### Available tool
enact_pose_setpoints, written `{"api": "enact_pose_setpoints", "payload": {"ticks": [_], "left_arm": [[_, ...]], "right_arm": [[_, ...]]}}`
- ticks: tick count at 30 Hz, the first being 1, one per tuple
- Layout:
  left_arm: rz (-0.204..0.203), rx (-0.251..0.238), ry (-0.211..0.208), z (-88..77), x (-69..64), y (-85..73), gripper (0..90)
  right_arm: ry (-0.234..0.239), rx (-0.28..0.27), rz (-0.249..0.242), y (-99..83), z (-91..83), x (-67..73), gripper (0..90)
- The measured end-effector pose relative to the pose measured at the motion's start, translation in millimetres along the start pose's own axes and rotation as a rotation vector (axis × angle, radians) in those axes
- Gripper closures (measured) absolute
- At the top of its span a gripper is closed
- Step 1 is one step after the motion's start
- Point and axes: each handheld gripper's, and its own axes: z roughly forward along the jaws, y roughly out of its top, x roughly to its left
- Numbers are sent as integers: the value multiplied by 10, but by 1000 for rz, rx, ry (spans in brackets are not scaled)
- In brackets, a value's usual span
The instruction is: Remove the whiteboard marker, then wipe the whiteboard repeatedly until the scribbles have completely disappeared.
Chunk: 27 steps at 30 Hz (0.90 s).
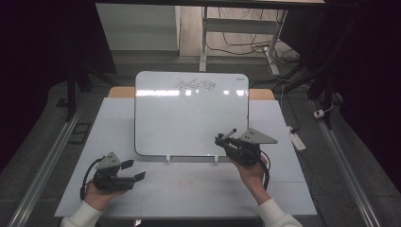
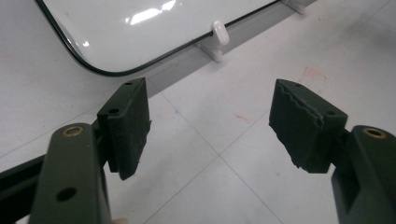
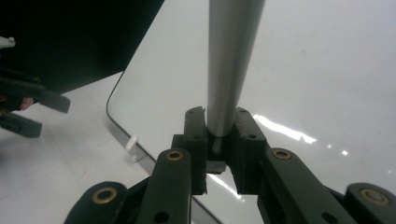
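A white whiteboard (image 1: 189, 118) stands propped on the pale table (image 1: 189, 189), with dark scribbled writing (image 1: 196, 85) near its top edge. My right gripper (image 1: 222, 142) is at the board's lower right corner, shut on a grey marker (image 1: 229, 134) that points up and left toward the board. In the right gripper view the marker's barrel (image 3: 231, 60) rises from between the jaws of that gripper (image 3: 219, 126), with the board (image 3: 317, 70) behind it. My left gripper (image 1: 134, 170) rests low over the table's front left, open and holding nothing. Only bare table lies between the left gripper's (image 2: 210, 116) pads.
Two small white clips (image 1: 168, 158) (image 2: 219, 35) hold the board's bottom edge (image 2: 140, 28). Faint red smudges (image 2: 310, 74) mark the tabletop. Beyond the table are desk legs and cables (image 1: 246, 45) on the floor, and dark curtains on both sides.
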Motion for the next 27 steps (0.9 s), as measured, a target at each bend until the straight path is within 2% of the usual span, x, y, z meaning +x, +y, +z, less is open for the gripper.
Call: {"api": "enact_pose_setpoints", "payload": {"ticks": [2,4,5,7,9,10,11,13,14,16,17,18,19,21,22,23,24,27], "left_arm": [[2,4,0,11,-3,-6,296],[3,6,2,18,-10,-7,295],[3,5,2,20,-17,-7,295],[10,7,2,25,-29,-11,294],[14,8,5,29,-38,-17,292],[15,8,6,31,-38,-22,292],[15,8,9,34,-37,-27,292],[13,11,7,44,-35,-37,292],[13,12,6,46,-36,-40,292],[15,10,7,45,-39,-45,292],[17,9,7,46,-39,-47,292],[18,8,10,51,-40,-50,292],[18,9,10,58,-42,-52,292],[22,13,11,71,-41,-55,292],[22,16,10,77,-40,-57,292],[25,19,8,80,-36,-58,292],[25,20,7,83,-32,-59,292],[20,16,7,77,-22,-61,292]], "right_arm": [[-7,-9,-3,35,14,-20,776],[-24,-58,16,179,95,-115,776],[-24,-58,16,179,95,-115,776],[-67,-96,-4,361,215,-223,776],[-93,-112,-9,483,306,-301,776],[-93,-112,-9,483,306,-301,776],[-124,-126,-14,599,398,-376,777],[-139,-135,-15,656,441,-413,776],[-170,-147,-13,760,528,-484,776],[-187,-152,-18,809,575,-521,776],[-224,-147,-40,894,668,-598,776],[-240,-142,-43,928,711,-637,776],[-240,-142,-43,928,711,-637,776],[-266,-142,-42,983,785,-726,776],[-288,-151,-42,1035,844,-818,776],[-288,-151,-42,1035,844,-818,776],[-301,-158,-26,1072,904,-901,776],[-298,-148,-17,1065,975,-937,777]]}}
